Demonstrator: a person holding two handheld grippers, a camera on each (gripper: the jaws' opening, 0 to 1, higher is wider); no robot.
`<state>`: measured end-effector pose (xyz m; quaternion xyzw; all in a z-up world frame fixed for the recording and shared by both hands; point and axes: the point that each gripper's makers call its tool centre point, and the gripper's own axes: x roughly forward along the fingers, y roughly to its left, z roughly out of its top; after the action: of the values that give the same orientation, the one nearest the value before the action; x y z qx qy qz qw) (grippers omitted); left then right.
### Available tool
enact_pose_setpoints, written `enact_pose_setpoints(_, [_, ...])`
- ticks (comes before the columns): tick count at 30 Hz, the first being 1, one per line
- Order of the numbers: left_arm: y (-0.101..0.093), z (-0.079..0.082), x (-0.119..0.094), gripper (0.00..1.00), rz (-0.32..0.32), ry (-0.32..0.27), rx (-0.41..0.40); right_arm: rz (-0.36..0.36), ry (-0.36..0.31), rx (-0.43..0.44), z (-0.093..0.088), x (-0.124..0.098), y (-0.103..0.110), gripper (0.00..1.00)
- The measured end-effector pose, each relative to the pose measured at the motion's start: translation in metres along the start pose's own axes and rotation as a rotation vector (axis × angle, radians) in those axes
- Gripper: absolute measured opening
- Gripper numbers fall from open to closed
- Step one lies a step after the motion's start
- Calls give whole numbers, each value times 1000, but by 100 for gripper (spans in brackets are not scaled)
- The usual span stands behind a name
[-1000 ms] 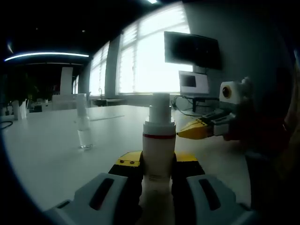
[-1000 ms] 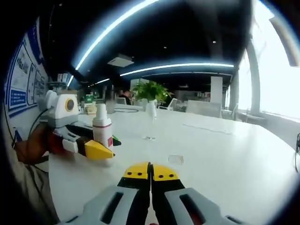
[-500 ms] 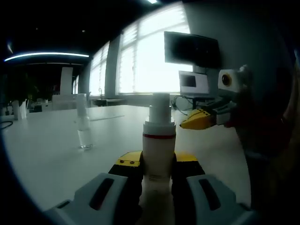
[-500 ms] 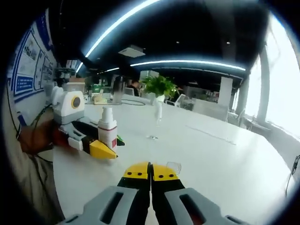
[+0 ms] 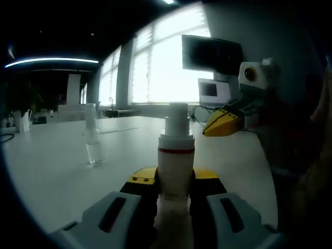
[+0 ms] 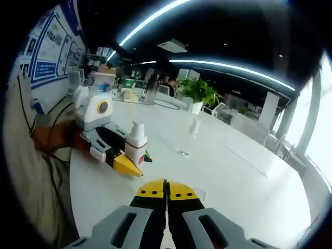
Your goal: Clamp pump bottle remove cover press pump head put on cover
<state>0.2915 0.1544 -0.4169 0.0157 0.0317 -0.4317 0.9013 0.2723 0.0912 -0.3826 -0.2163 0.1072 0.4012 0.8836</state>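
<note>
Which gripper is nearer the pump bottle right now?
Left. The left gripper is clamped on the pump bottle; the right gripper hangs shut, up beside the pump head, apart from it.

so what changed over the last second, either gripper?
The right gripper rose in the left gripper view, from level with the pump bottle's collar to level with its pump head, jaws shut and empty throughout. Its own view tilted and now looks down on the bottle. Nothing was grabbed or released. The left gripper stayed clamped on the bottle; the clear cover stayed standing on the table.
</note>
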Motion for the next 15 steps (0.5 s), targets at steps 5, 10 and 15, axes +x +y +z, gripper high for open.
enact_pose_setpoints(5, [0,0,0,14,0,0,-2,20,15,-40,7,1,3,0])
enact_pose_setpoints(10, [-1,0,0,14,0,0,-3,47,61,-131,14,-2,8,0])
enact_pose_setpoints(15, [-2,0,0,14,0,0,-4,73,85,-183,24,-4,11,0])
